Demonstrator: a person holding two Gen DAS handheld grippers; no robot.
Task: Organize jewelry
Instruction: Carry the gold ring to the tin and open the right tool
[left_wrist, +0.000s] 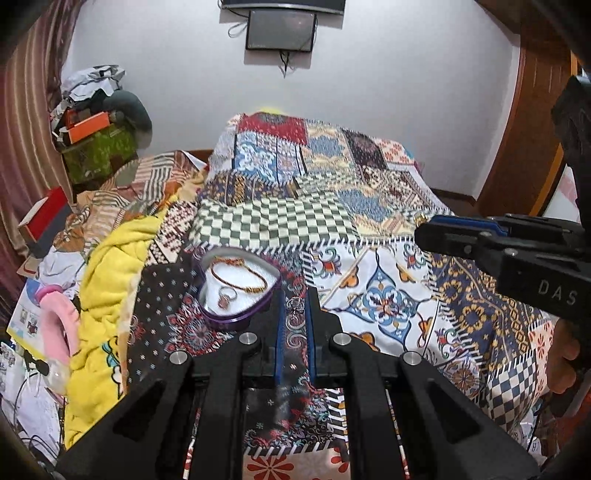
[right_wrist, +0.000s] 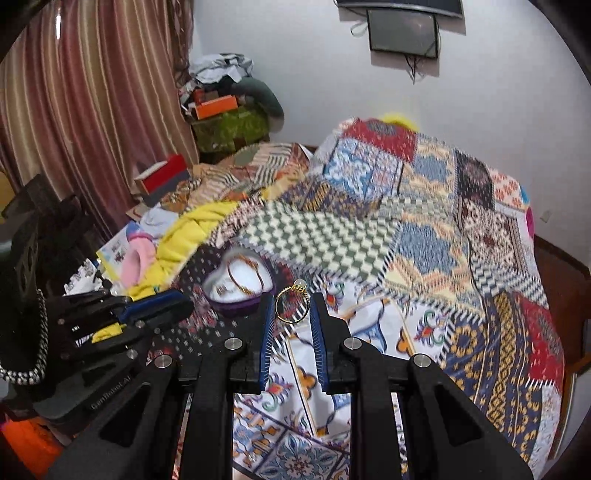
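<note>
The right hand-held gripper (right_wrist: 291, 308) pinches a gold ring (right_wrist: 291, 305) above the bed (right_wrist: 424, 258), near the heart box (left_wrist: 236, 291), and should lower it in gently, while the left hand-held gripper (left_wrist: 294, 308) grips a silver charm (left_wrist: 294, 307).

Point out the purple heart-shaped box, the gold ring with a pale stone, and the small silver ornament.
purple heart-shaped box (left_wrist: 236, 320): left wrist view, front wall.
gold ring with a pale stone (right_wrist: 291, 303): right wrist view, band.
small silver ornament (left_wrist: 294, 305): left wrist view, centre.
</note>
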